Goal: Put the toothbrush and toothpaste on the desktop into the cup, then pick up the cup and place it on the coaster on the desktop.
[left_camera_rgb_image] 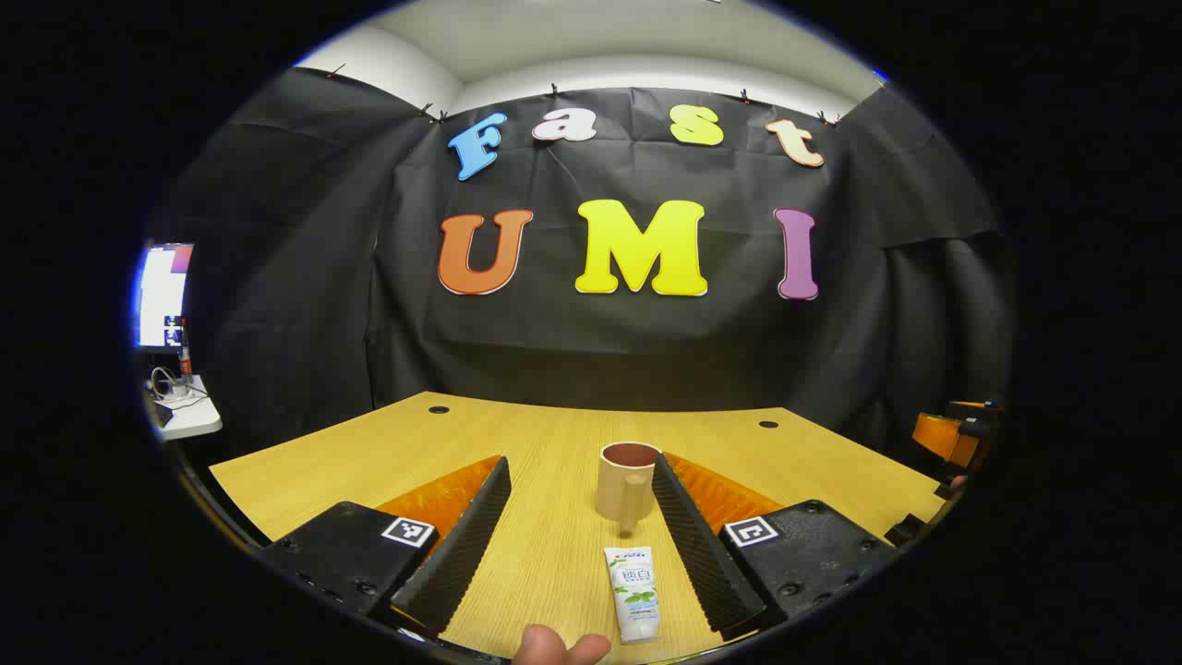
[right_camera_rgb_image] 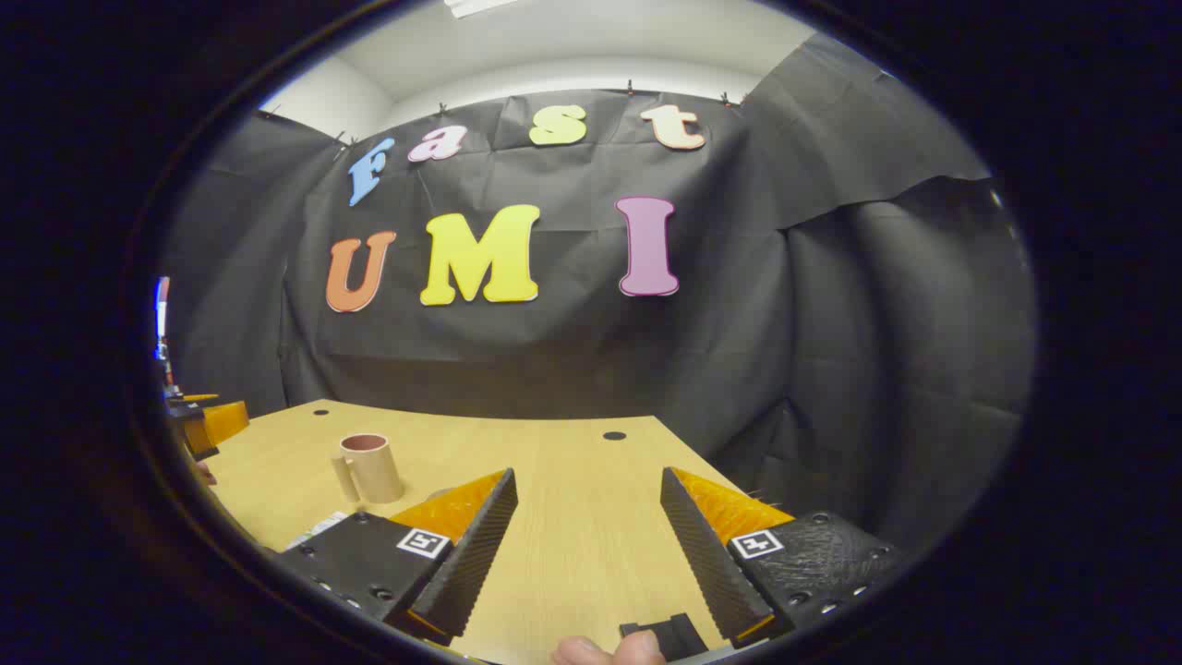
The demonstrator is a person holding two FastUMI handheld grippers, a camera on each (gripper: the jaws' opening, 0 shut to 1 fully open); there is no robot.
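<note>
A beige cup (left_camera_rgb_image: 628, 480) with a handle stands upright on the wooden desktop (left_camera_rgb_image: 545, 554), straight ahead between the fingers of my left gripper (left_camera_rgb_image: 582, 466). A white toothpaste tube (left_camera_rgb_image: 633, 591) lies flat just in front of the cup, close to the inner side of the right-hand finger. The left gripper is open and holds nothing. My right gripper (right_camera_rgb_image: 587, 476) is open too, over bare desktop (right_camera_rgb_image: 572, 545). From there the cup (right_camera_rgb_image: 369, 466) stands off to the left, and a corner of the toothpaste tube (right_camera_rgb_image: 314, 528) peeks out beside the finger.
The black cloth wall closes the desk at the back and on the right. Two dark cable holes (left_camera_rgb_image: 439, 408) (left_camera_rgb_image: 768, 424) sit near the far edge. A lit monitor (left_camera_rgb_image: 162, 296) and a small white table (left_camera_rgb_image: 189, 420) stand off to the left.
</note>
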